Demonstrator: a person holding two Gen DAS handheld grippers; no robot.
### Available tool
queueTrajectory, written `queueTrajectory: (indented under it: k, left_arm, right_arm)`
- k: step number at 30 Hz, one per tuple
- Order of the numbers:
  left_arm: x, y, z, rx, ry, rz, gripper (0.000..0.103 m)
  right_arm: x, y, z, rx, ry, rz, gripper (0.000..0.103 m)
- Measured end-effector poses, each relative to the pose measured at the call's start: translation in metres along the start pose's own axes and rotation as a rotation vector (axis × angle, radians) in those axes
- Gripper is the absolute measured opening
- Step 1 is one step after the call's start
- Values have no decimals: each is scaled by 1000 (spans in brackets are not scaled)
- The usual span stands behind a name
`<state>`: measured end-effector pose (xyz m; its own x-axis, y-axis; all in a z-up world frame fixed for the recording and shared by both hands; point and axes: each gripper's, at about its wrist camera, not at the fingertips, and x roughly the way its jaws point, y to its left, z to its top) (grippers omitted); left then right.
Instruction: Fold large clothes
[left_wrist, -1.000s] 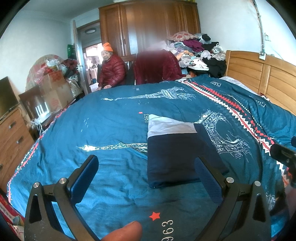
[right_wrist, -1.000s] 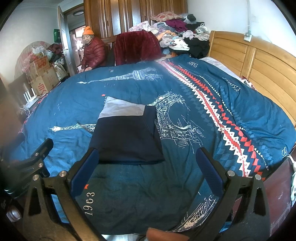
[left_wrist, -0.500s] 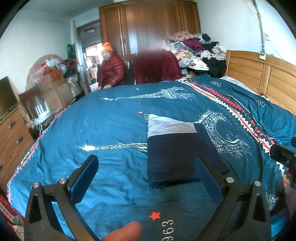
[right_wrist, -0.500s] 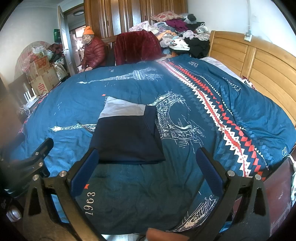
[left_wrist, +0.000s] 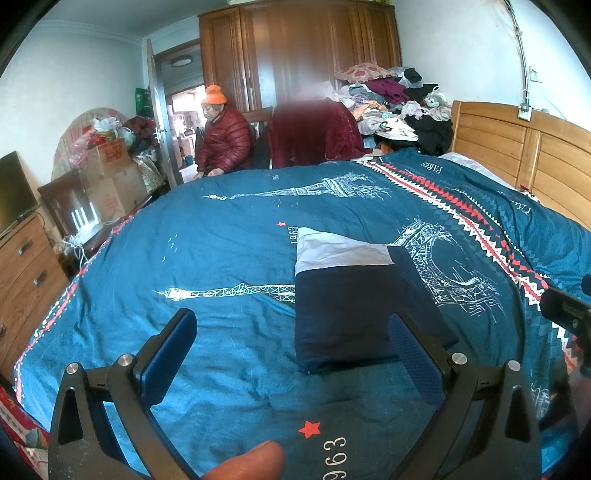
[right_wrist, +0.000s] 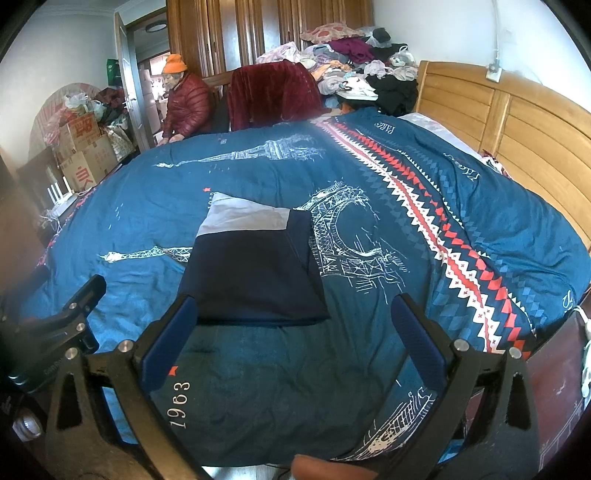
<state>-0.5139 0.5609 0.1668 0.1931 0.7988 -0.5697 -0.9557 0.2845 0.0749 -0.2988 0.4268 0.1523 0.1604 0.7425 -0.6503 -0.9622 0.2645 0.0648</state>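
We judge the folding nearly finished: the navy garment (left_wrist: 354, 306) lies as a neat rectangle on the bed (left_wrist: 221, 258), while our left gripper (left_wrist: 291, 354) and right gripper (right_wrist: 295, 339) hover empty, fingers wide.

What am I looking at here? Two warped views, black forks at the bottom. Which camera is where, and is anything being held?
No robot arm: a person carries a two-finger hand tool in each hand, each with a fisheye camera looking forward along its fingers. The forks are those tools. One picture is from the left gripper, the other from the right gripper. Both jaws stand wide open and hold nothing. Both look across a bed covered by a blue quilt printed with towers. On it lies a folded navy garment with a pale panel at its far end. Beyond the bed, a seated person in a red jacket and a pile of clothes.
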Motion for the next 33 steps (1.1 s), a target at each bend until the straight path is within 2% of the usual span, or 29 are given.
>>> queueTrajectory:
  k: [15, 22, 33]
  left_arm:
    - [-6, 0, 0, -15, -16, 7, 103]
    - [-20, 0, 6, -13, -81, 18, 103]
    - [-15, 6, 12, -37, -62, 14, 103]
  right_arm:
    - [-6, 1, 1, 1, -12, -10, 103]
    - [-3, 2, 5, 6, -6, 55, 103]
    - [-2, 9, 7, -11, -8, 44, 103]
